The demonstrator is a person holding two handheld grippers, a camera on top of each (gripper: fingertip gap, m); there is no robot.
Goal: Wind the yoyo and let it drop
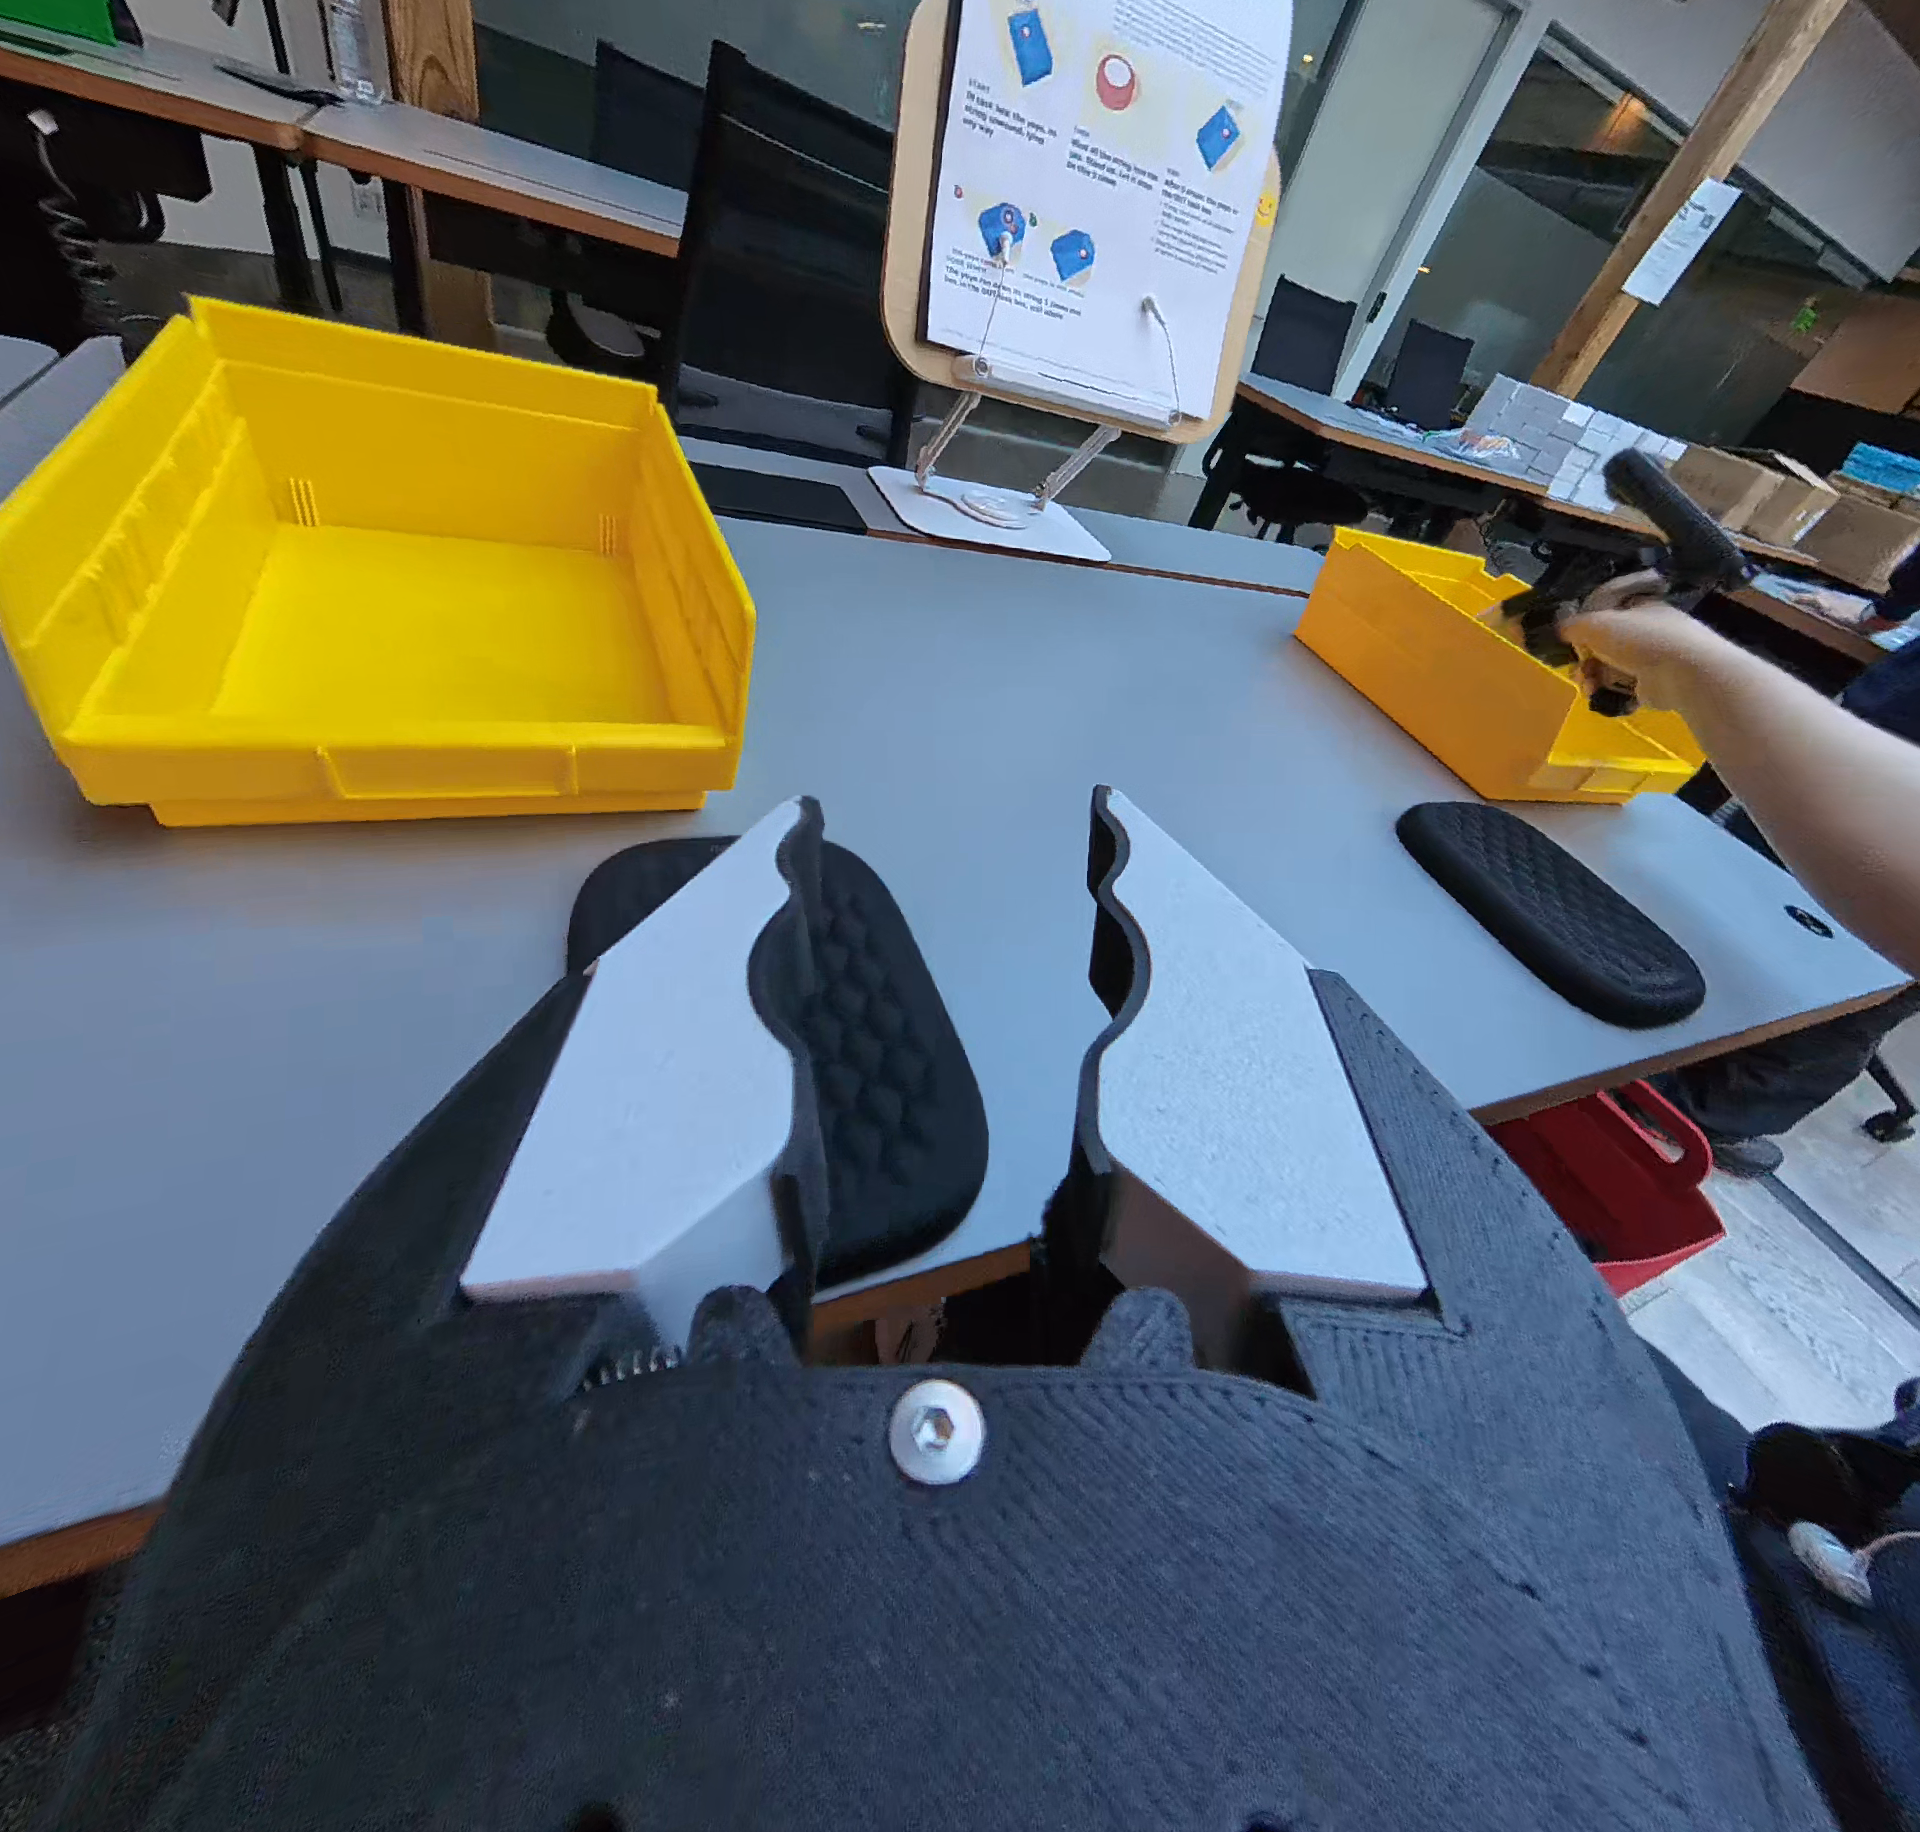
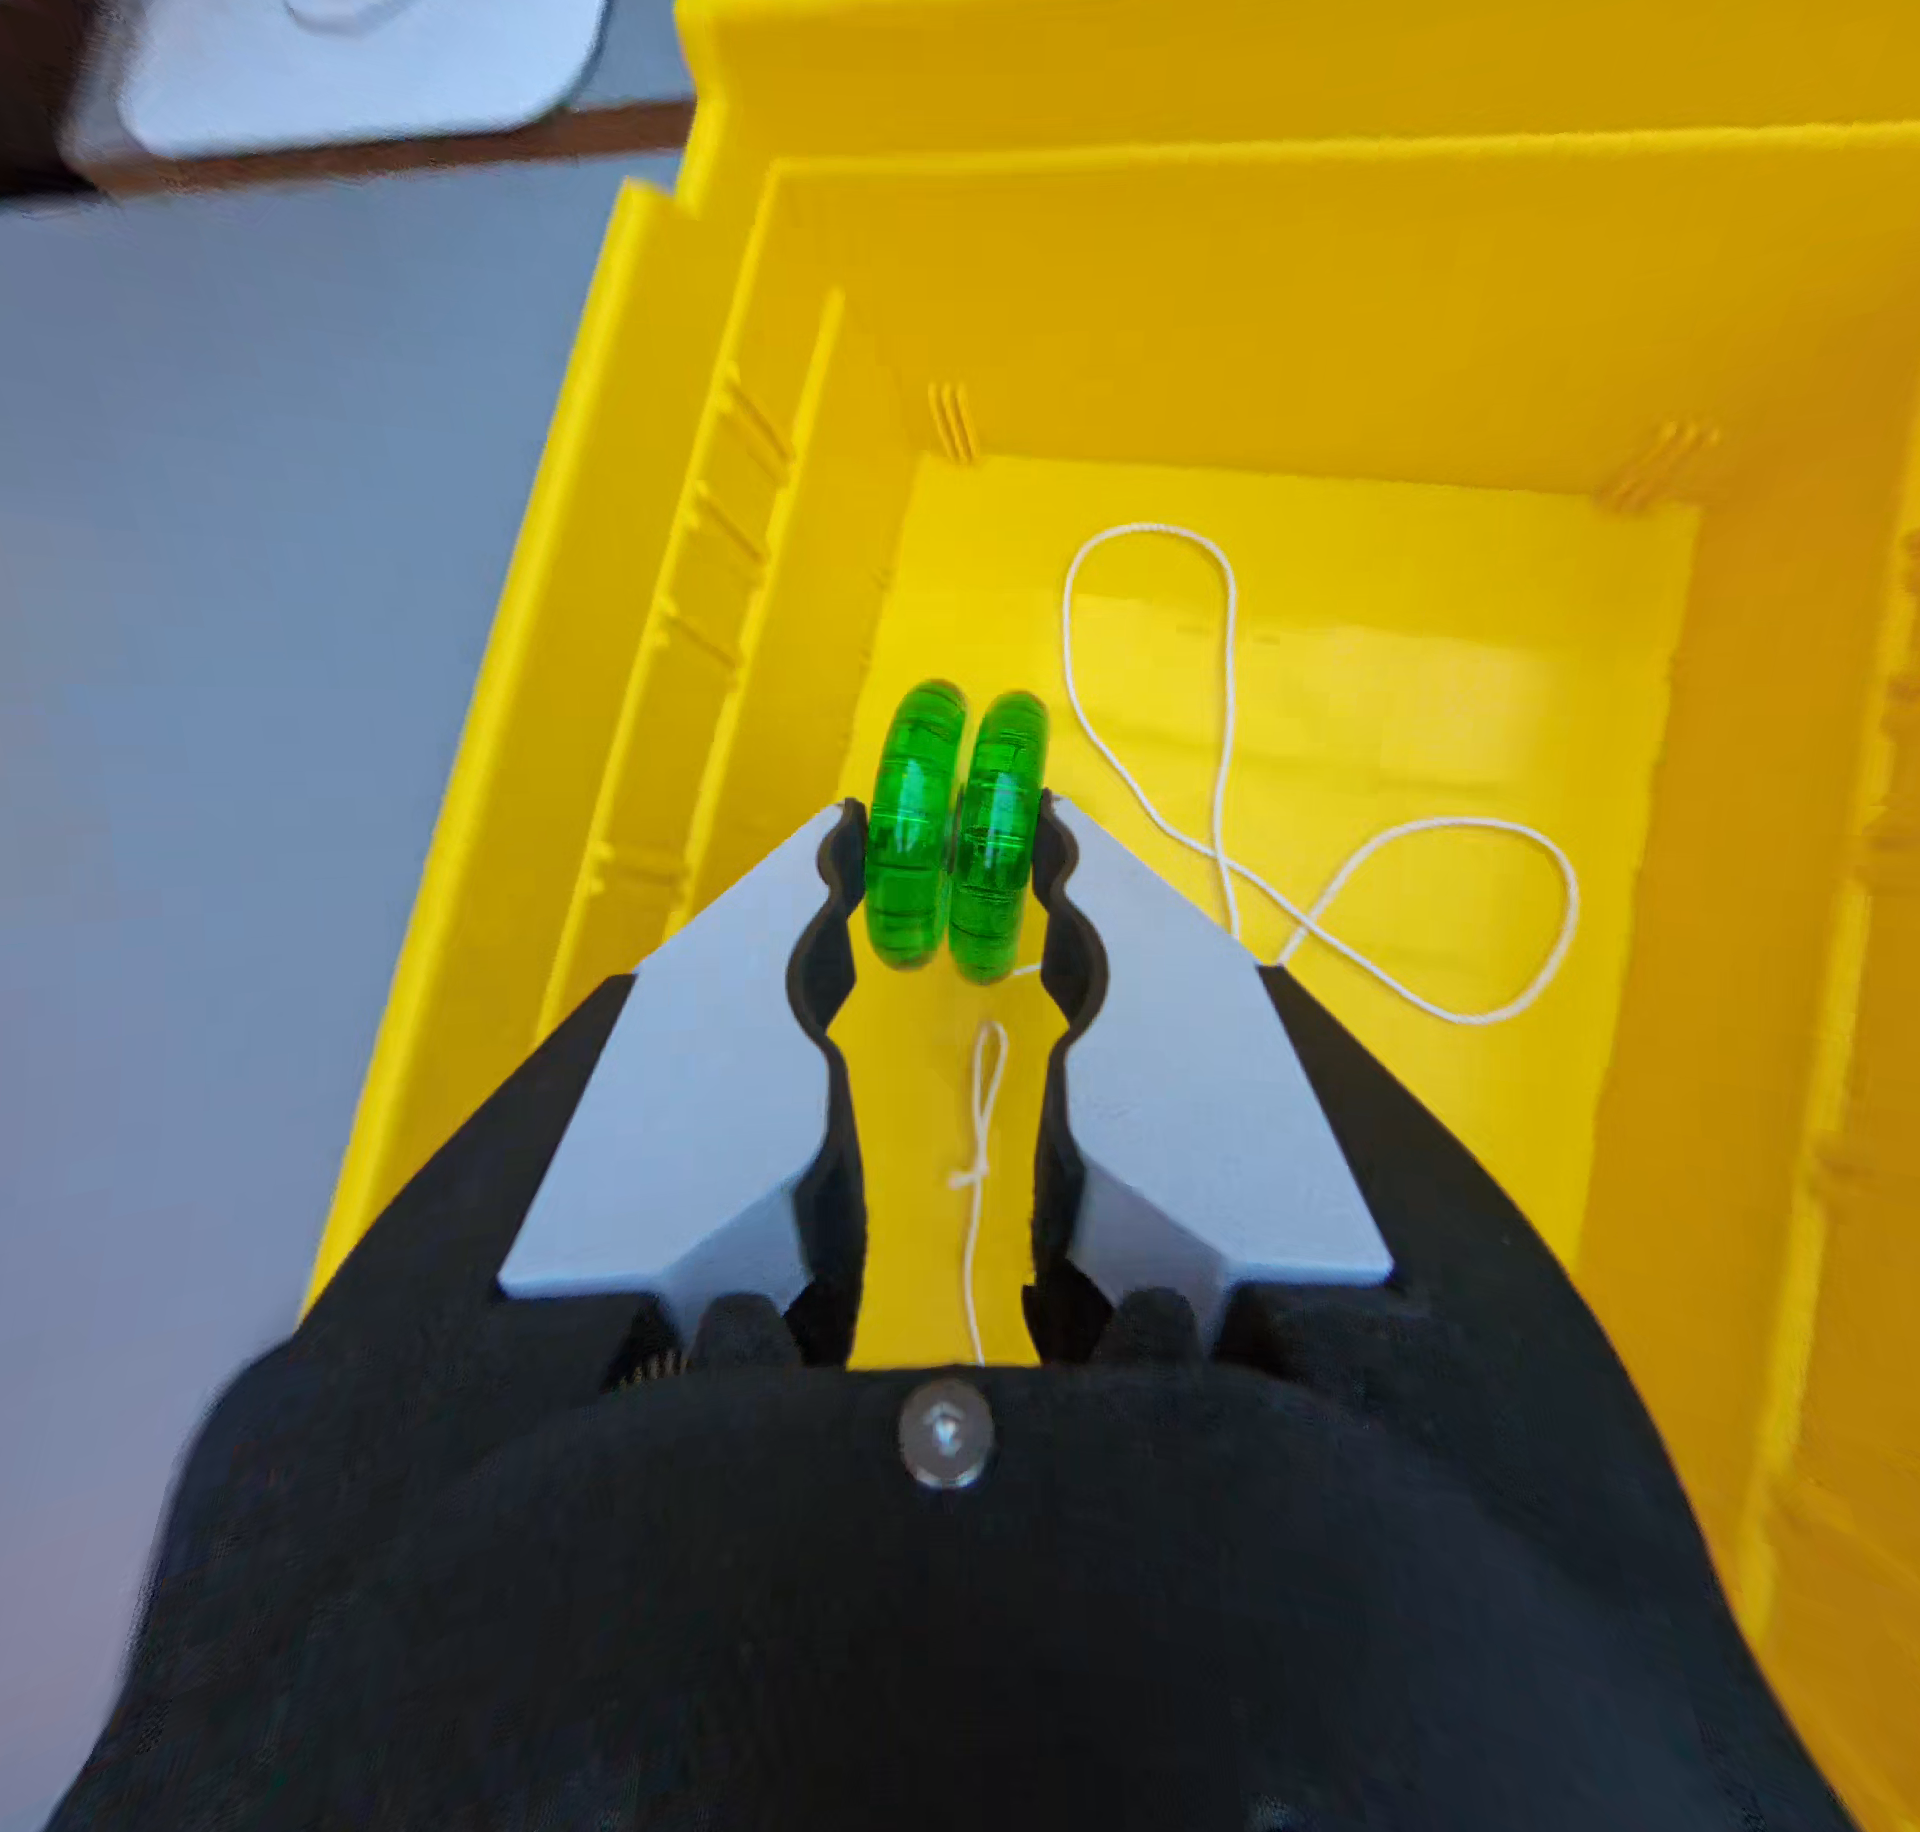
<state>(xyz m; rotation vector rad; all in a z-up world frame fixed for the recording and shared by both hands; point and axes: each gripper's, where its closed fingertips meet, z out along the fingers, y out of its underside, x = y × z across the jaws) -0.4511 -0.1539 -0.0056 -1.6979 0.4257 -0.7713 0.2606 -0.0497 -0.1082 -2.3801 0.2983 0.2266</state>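
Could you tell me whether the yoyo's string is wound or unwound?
Unwound: the white string lies in loose loops on the bin floor beside the green yoyo.

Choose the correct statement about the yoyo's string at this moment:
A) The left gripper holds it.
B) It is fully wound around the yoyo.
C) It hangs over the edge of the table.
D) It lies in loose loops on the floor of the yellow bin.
D: the white string lies in loose loops on the floor of the yellow bin, beside the green yoyo gripped by the right gripper.
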